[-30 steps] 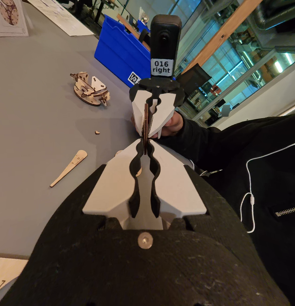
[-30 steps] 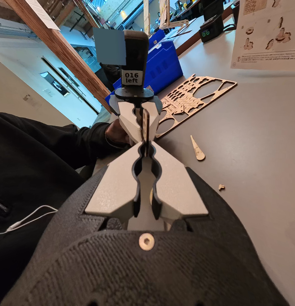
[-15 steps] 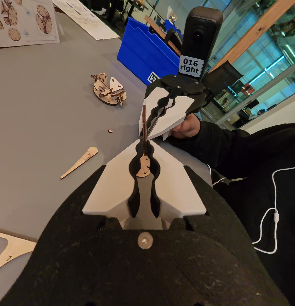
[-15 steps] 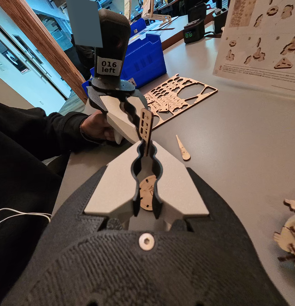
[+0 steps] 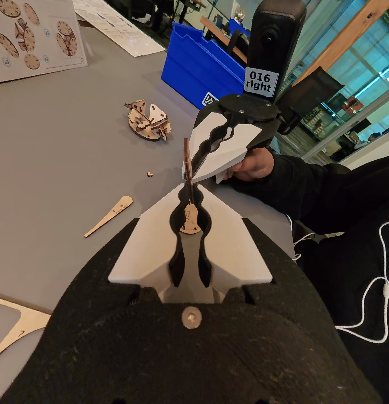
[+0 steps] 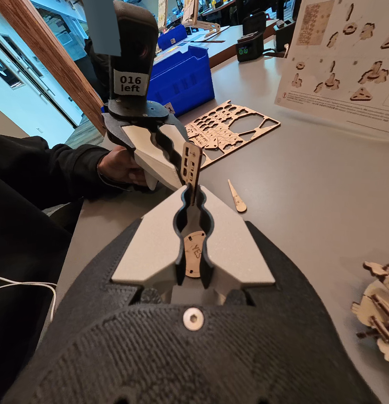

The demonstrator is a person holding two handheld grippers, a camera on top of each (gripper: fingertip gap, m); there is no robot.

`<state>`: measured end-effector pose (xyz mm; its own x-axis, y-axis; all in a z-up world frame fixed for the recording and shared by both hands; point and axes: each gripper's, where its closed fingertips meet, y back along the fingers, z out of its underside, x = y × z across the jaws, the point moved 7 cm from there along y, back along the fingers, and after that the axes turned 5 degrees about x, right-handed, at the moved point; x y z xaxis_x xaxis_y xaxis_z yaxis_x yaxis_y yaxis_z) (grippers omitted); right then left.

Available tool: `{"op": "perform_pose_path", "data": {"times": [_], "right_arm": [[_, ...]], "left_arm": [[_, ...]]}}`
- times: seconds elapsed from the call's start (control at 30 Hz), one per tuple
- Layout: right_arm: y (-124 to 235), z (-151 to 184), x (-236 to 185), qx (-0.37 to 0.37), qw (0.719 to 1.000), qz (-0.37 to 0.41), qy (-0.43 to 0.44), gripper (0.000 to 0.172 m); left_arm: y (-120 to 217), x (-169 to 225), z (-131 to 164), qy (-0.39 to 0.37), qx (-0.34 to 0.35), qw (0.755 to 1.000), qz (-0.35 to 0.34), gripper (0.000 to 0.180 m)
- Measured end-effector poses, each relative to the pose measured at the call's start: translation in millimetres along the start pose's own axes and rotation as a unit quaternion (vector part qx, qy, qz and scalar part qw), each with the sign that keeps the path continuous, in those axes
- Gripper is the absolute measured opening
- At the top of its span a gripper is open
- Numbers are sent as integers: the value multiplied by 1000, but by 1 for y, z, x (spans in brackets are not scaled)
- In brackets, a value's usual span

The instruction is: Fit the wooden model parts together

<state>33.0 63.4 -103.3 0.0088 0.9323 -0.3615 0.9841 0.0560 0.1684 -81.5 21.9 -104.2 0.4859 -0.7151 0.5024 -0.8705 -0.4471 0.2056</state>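
The strip (image 5: 187, 157) is a thin, pale wooden slat with dark cut edges and small rectangular slots through its face (image 6: 192, 164). It stands upright just above centre in both views, over the grey table (image 5: 58, 153), where the two grippers meet tip to tip.

The left gripper (image 5: 189, 188) is closed on the strip's lower end, which its own view shows edge-on between the pads. The right gripper (image 6: 192, 189) is almost closed around the same end, and its view shows the strip's face turned at a slant. Whether its pads press on the strip cannot be told.

A second ago the right gripper (image 5: 186, 177) faced the left one squarely. Now it leans to the right of the frame, with its hand (image 5: 250, 166) low at centre right. The left gripper (image 6: 179, 185) likewise now slants toward upper left, its hand (image 6: 121, 166) behind it. A wooden disc (image 5: 189, 223) on the table, hardly seen a second ago, now shows through both pairs of fingers.

A tapered stick (image 5: 110, 216) lies at centre left, with a small model (image 5: 147, 122) beyond it.
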Motion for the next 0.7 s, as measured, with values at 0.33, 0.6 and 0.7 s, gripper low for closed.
{"op": "perform_pose_path", "data": {"times": [0.33,0.6,0.7], "right_arm": [[-1,-5,2,33,999,-8,-9,11],[4,-9,5,63,998,-12,-28,14],[2,-8,2,61,997,-24,-32,10]], "left_arm": [[4,-7,-4,61,20,996,61,1],[5,-12,-3,72,17,995,70,1],[2,-10,1,71,2,994,78,1]]}}
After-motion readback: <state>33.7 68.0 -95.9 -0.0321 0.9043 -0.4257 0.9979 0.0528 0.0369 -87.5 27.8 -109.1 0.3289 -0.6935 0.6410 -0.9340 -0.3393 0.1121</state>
